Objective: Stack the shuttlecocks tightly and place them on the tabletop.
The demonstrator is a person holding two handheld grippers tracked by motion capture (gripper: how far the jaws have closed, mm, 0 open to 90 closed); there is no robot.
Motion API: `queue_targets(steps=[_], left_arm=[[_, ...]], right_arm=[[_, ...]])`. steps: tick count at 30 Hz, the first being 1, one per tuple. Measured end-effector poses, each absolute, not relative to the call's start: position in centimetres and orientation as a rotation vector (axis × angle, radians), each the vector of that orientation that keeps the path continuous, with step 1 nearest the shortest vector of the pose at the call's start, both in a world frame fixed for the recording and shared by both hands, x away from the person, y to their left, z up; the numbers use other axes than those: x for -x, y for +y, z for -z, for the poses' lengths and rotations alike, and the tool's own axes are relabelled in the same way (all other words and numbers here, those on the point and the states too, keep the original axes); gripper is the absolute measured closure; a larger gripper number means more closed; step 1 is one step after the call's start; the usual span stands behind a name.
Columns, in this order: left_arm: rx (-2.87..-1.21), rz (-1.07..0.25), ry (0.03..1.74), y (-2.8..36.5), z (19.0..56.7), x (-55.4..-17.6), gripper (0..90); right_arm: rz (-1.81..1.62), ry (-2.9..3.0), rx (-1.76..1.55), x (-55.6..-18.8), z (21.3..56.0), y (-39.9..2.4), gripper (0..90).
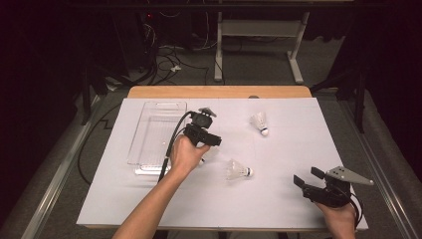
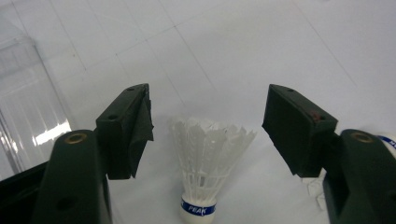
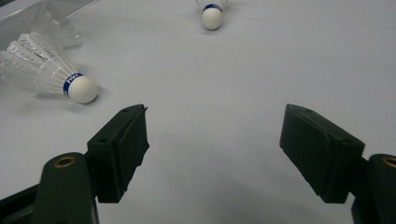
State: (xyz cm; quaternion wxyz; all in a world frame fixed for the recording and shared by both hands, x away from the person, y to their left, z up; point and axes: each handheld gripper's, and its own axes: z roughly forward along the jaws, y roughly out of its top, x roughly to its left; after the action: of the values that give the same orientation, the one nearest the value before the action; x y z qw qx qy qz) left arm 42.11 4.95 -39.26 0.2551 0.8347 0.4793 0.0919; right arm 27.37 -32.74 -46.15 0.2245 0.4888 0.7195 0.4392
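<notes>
Three white shuttlecocks lie on the white table. One is at the back right and one is in the middle. The third rests on the table below my left gripper, seen in the gap between its wide-apart jaws, cork toward the camera and touching neither pad. In the high view this shuttlecock peeks out from under the hand that holds my left gripper. My right gripper sits low at the front right, open and empty, pointing left at the middle shuttlecock.
A clear plastic tray stands just left of the left hand, its wall close to the left jaw. The left gripper's cable runs along the tray's right side. Table legs and cables lie on the floor beyond the table's far edge.
</notes>
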Motion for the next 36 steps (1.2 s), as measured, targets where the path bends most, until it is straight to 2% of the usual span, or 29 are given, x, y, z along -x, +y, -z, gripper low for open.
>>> queue_targets(steps=[7,26,36], left_arm=[[-2.281,-0.188,1.351,4.5,39.8,-43.0,35.8],[-2.339,-0.181,1.409,4.0,41.1,-43.4,39.5],[-2.356,-0.139,1.382,3.9,41.1,-43.2,48.1]], right_arm=[[-1.213,1.988,-1.348,-27.4,46.2,-32.7,23.9],[-1.205,1.994,-1.34,-27.4,46.2,-32.7,24.6],[-1.197,2.004,-1.341,-27.4,46.2,-32.6,24.6]])
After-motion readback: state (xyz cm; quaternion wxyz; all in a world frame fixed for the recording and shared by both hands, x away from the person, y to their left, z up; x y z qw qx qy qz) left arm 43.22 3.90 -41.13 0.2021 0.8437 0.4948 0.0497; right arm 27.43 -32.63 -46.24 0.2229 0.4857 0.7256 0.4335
